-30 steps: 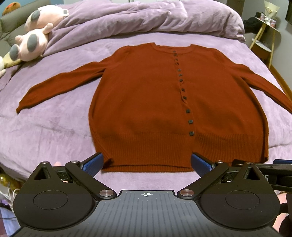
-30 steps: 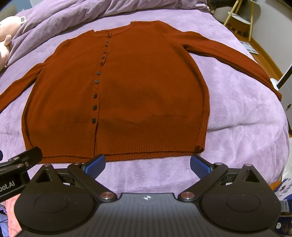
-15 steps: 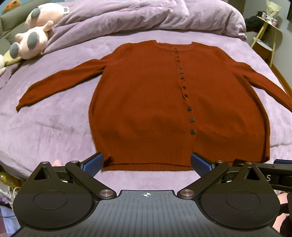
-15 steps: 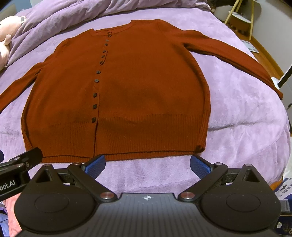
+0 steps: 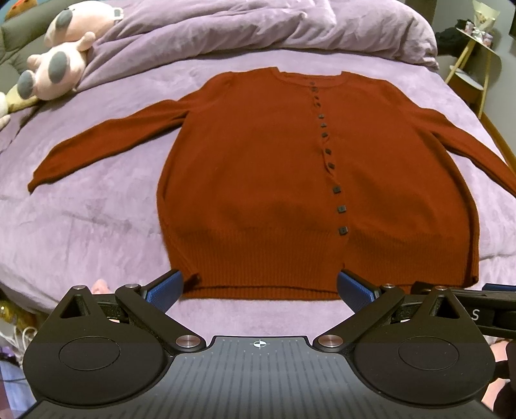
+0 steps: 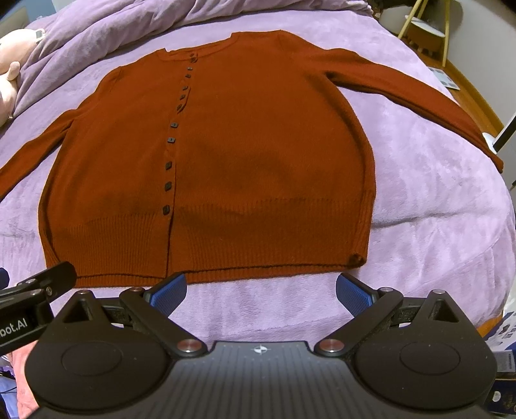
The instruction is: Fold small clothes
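Observation:
A rust-red knit cardigan lies flat and buttoned on the purple bed, front up, with both sleeves spread outward and its ribbed hem nearest me. My left gripper hovers open just short of the hem's left half, nothing between its blue pads. My right gripper is open too, over bare blanket in front of the hem's right half. The right sleeve's cuff reaches the bed's right edge.
A rumpled purple duvet is piled at the head of the bed. Pink plush toys lie at the far left. A small side table stands beyond the bed's right side, above wooden floor.
Both grippers have eased back and slightly up from the cardigan, so it sits a little farther away in both views. Both stay open.

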A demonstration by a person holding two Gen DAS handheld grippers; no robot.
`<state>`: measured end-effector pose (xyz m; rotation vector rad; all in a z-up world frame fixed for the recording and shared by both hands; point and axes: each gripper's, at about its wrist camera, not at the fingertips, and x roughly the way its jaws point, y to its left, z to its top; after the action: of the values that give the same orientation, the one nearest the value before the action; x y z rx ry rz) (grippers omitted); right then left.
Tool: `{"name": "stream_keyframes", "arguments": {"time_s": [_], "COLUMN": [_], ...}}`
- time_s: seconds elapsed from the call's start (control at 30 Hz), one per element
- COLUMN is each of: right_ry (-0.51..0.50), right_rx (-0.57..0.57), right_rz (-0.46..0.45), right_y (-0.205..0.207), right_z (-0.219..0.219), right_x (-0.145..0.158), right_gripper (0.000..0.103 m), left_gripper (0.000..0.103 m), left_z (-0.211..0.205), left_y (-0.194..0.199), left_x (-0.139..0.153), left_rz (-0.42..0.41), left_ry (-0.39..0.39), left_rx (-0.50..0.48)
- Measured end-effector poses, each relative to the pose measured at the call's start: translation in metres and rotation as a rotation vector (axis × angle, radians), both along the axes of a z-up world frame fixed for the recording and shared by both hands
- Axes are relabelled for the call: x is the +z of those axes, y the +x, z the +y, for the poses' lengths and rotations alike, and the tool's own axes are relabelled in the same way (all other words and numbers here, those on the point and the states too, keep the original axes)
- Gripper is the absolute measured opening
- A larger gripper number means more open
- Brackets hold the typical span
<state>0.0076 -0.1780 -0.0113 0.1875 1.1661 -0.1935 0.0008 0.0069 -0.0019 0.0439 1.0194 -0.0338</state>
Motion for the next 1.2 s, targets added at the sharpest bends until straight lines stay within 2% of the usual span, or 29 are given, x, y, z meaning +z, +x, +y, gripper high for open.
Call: {"name": "stream_keyframes", "arguments": {"time_s": [0.67,0.87,1.2], "right_ry": [0.06,0.142,0.181], "right_rx": [0.021,0.031,0.011], "right_rz": [-0.022,-0.048,-0.102], "right_y": [-0.003,-0.005,-0.005], "right_z": [-0.004,-0.009,-0.028], "right_x": [-0.004,-0.006,-0.011], "right_gripper": [0.099,0.099,0.099], "left_gripper": [0.103,0.103,0.103], "left_z": [0.0,0.0,-0.002], "left_y": [0.001,0.002,0.011], "left_x": [-0.006,-0.007,-0.013], "left_rz": [0.023,0.026,0.042], "left_ry": [0.001,-0.012,-0.013], "left_rx": [0.024,0.03,0.022]}}
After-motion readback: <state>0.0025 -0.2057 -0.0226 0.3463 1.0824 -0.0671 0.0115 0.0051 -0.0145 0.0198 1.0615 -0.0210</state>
